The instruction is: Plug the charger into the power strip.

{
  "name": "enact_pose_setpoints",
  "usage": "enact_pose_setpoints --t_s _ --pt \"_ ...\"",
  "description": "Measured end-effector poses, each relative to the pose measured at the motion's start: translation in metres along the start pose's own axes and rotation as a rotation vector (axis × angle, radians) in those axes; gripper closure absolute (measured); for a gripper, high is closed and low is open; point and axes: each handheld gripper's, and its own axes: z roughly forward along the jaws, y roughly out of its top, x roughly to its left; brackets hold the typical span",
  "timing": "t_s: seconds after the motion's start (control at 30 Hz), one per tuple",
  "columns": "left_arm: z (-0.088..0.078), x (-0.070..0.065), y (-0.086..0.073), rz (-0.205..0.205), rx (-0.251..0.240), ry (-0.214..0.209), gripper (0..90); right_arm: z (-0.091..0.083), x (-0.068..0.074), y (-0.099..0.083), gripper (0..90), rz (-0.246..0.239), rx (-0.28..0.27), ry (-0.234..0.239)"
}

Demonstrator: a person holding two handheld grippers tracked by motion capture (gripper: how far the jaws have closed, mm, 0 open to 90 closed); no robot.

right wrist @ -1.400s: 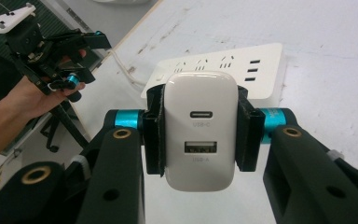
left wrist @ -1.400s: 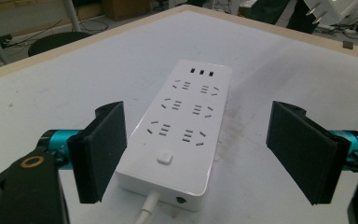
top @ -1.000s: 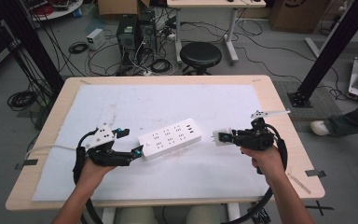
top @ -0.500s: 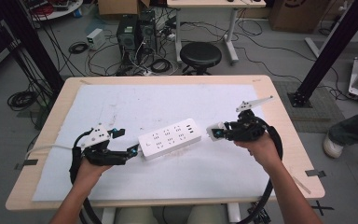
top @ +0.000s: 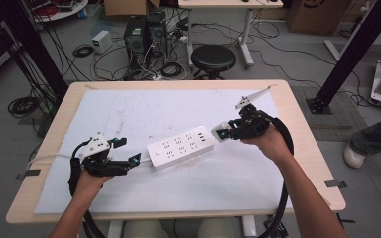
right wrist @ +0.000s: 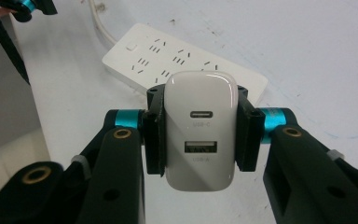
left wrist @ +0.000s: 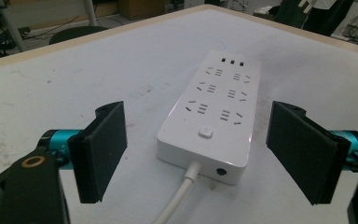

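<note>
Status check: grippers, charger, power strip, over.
Right gripper shut on charger, above strip's far end. Left gripper open, jaws flanking power strip at cord end, not touching. Strip flat on table; sockets unobstructed.

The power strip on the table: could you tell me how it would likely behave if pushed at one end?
The power strip looks rigid and lies flat, so it would probably slide or pivot rather than tip. Its white cord may drag and resist slightly.
</note>
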Motion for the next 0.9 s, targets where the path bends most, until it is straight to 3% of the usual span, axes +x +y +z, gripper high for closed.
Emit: enact_pose_setpoints --t_s 0.37,0.9 --pt "-0.003 0.008 -0.004 -0.002 0.01 0.012 20.4 0.023 -0.009 0.021 63.4 -0.076 0.068 0.036" --pt "-0.006 0.017 -0.009 -0.014 0.004 0.019 20.4 0.055 -0.017 0.058 63.4 -0.183 0.157 0.05"
